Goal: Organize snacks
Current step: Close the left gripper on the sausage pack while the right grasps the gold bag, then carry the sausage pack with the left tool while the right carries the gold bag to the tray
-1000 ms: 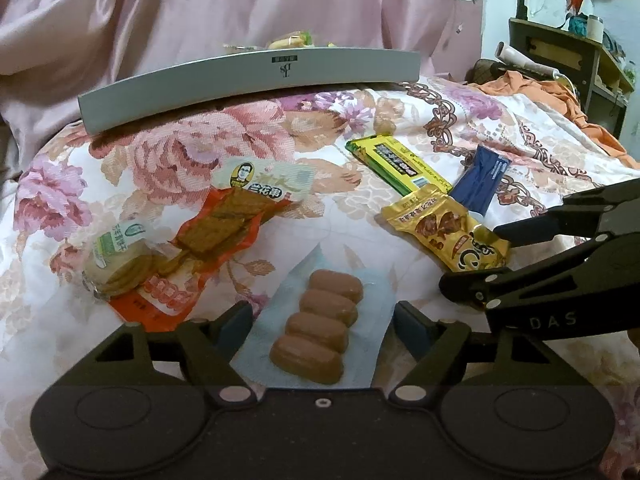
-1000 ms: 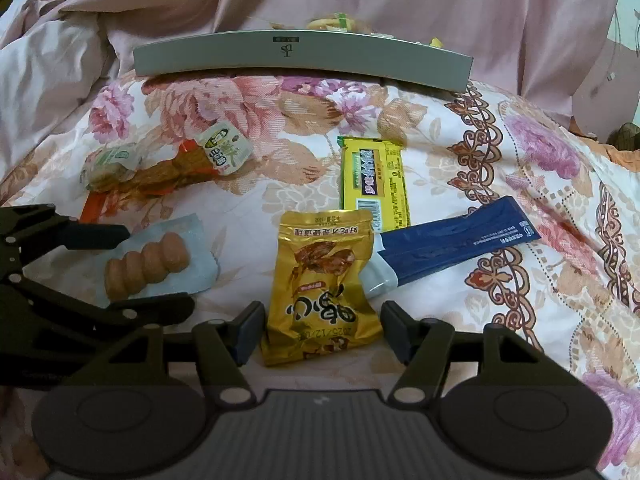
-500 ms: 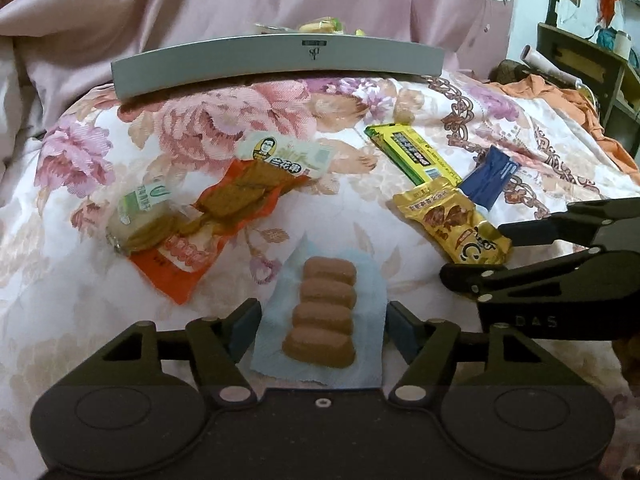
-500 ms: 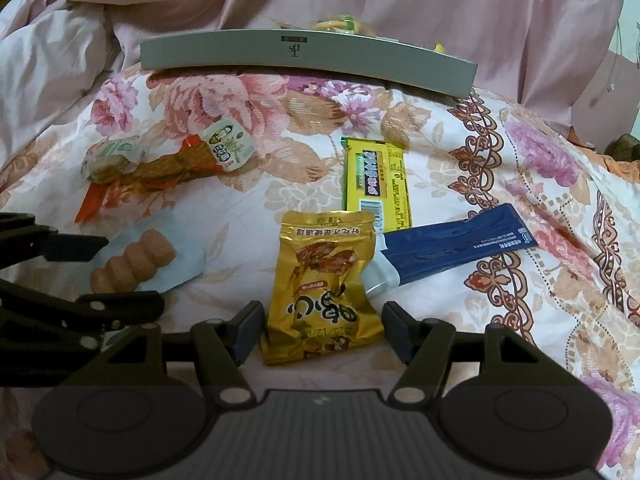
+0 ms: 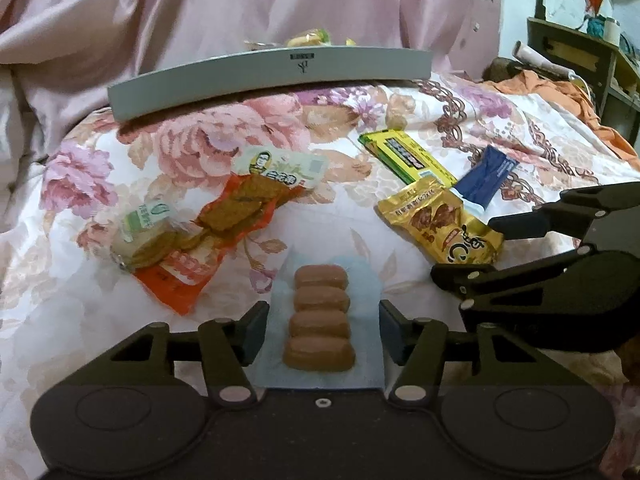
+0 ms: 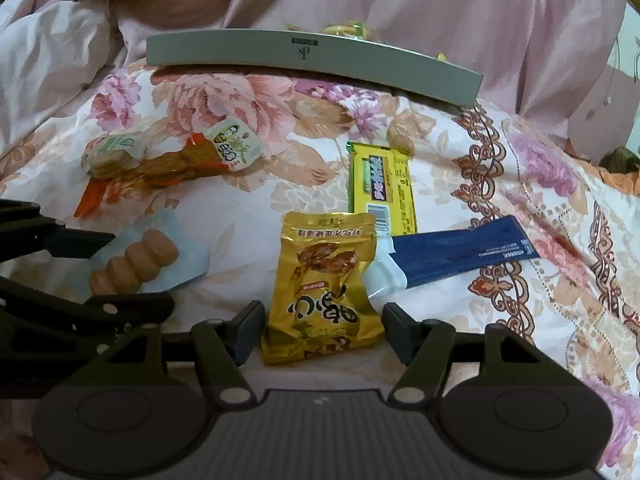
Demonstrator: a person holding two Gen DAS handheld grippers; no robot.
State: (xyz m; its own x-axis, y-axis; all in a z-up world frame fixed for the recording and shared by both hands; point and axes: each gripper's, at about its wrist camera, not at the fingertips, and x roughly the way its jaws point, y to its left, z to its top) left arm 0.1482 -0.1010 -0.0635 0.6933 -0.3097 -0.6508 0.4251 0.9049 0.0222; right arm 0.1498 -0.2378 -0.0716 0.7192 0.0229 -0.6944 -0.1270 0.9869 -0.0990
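Note:
Snacks lie on a floral bedspread. My left gripper (image 5: 322, 326) is open, its fingers on either side of a clear pack of brown sausages (image 5: 320, 316), low over it. My right gripper (image 6: 322, 330) is open around the lower end of a gold snack pouch (image 6: 324, 284). The pouch also shows in the left wrist view (image 5: 440, 222), the sausage pack in the right wrist view (image 6: 136, 264). A yellow-green bar (image 6: 382, 182), a blue packet (image 6: 460, 250), an orange packet of brown pieces (image 5: 224, 232) and a small cookie pack (image 5: 144, 236) lie around.
A grey tray (image 5: 272, 76) stands at the back of the bed with a few snacks behind its wall. Pink bedding rises behind it. A dark wooden shelf (image 5: 580, 56) and orange cloth (image 5: 552, 88) are at the far right.
My left gripper has swung and closed in so the sausage pack lies straight between its fingers. My right gripper has stayed around the gold pouch.

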